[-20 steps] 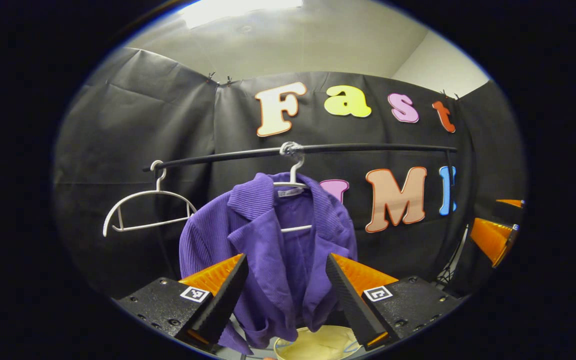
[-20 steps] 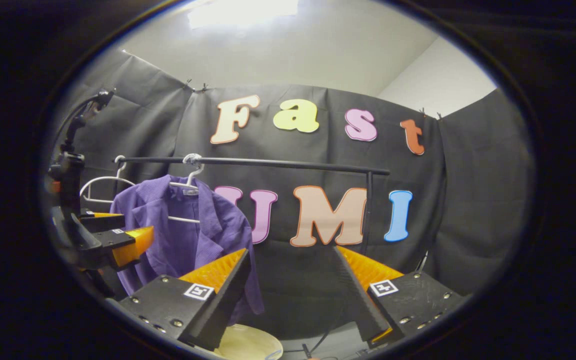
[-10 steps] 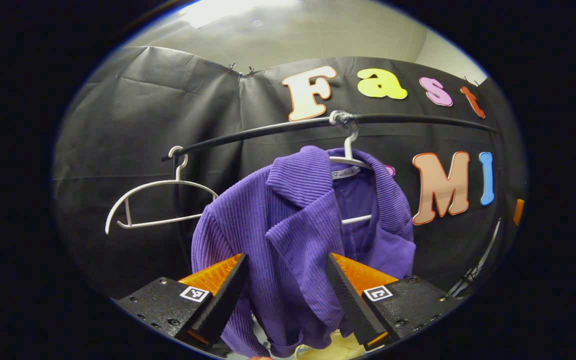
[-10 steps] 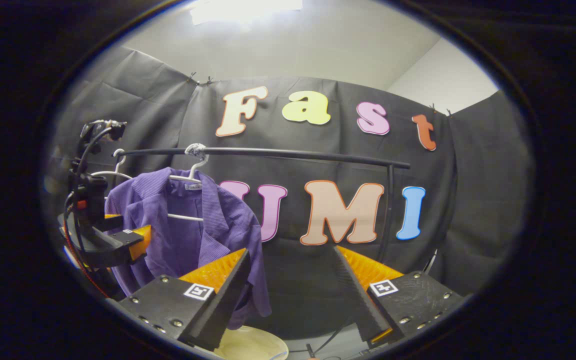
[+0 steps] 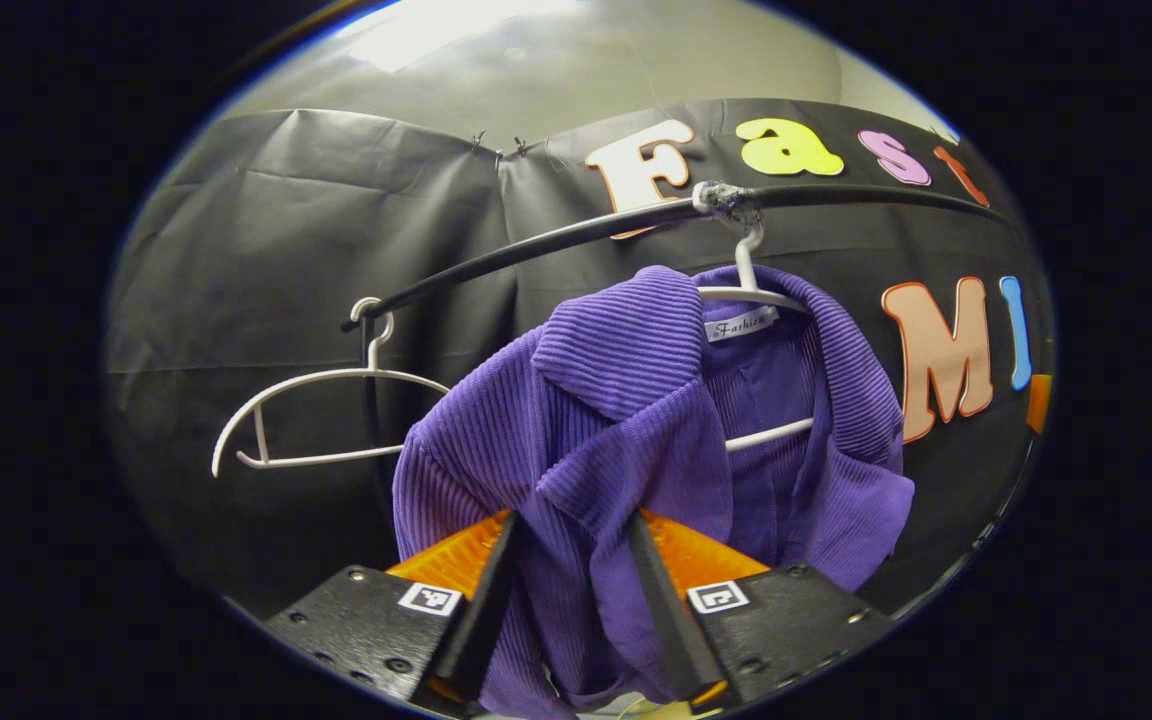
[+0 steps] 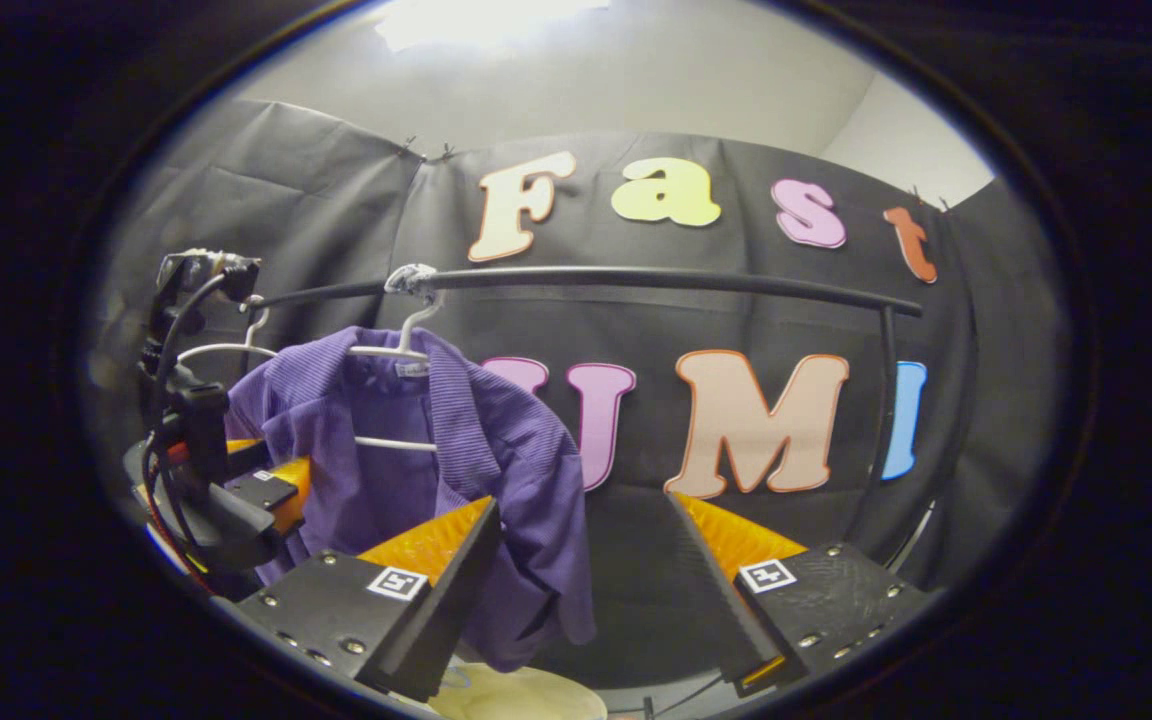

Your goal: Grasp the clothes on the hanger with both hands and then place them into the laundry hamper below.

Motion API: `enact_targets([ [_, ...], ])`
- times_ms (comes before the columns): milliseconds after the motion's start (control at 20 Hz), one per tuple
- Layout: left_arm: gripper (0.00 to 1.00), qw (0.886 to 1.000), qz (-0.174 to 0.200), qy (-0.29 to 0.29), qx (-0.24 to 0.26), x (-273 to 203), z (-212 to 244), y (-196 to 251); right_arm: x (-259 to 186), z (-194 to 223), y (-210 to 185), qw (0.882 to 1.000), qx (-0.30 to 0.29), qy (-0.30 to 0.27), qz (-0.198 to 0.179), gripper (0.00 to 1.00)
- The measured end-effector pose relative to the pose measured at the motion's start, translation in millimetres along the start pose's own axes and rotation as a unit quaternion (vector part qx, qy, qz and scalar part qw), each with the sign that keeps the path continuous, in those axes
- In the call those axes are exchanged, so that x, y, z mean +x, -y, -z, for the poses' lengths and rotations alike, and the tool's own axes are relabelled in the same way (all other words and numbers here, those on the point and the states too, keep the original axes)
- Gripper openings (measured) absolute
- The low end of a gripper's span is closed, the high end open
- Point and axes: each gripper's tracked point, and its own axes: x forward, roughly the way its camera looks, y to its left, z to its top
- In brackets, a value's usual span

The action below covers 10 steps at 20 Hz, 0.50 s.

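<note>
A purple ribbed jacket [image 5: 626,400] hangs on a white hanger [image 5: 751,290] from a black rail [image 5: 536,245]. My left gripper [image 5: 569,520] is right up at the jacket's front, its fingers partly narrowed with the lapel panel between them, a gap still showing. In the right gripper view the jacket [image 6: 476,440] hangs at the left, with the left gripper [image 6: 266,485] at its near side. My right gripper [image 6: 584,505] is open, short of the jacket's right edge, holding nothing. The cream rim of the hamper [image 6: 526,695] peeks out below.
An empty white hanger [image 5: 316,415] hangs at the rail's left end. The rail [image 6: 656,280] runs right to an upright post [image 6: 881,400]. Black cloth walls the booth behind the rack.
My left gripper has moved in close to the jacket, and its fingers have narrowed around the front panel. My right gripper has drifted nearer the rack and stays open.
</note>
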Motion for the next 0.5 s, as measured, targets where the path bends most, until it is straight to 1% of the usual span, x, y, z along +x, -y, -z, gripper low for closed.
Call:
enact_targets([
  [50, 0.57, 1.0, -0.002, 0.0, 0.004, 3, 2, -2, 8, 2, -5, 1.0, 0.001, 0.0, -0.01, 1.0],
  [200, 0.24, 1.0, -0.02, -0.002, 0.011, 6, 3, -8, 32, 11, -26, 0.999, 0.01, -0.003, -0.045, 0.94],
  [250, 0.14, 1.0, -0.026, -0.004, 0.011, 6, 4, -10, 39, 12, -34, 0.998, 0.013, -0.004, -0.058, 0.94],
  [300, 0.05, 0.999, -0.029, -0.005, 0.011, 6, 3, -11, 44, 16, -39, 0.997, 0.015, -0.005, -0.07, 0.97],
  [350, 0.07, 0.999, -0.032, -0.009, 0.013, 5, 3, -11, 50, 20, -46, 0.997, 0.015, -0.008, -0.082, 1.0],
  [400, 0.06, 0.999, -0.035, -0.013, 0.013, 5, 3, -11, 54, 23, -53, 0.995, 0.015, -0.011, -0.095, 0.98],
  [500, 0.05, 0.999, -0.039, -0.02, 0.008, 4, 3, -11, 61, 29, -66, 0.993, 0.016, -0.014, -0.118, 0.98],
])
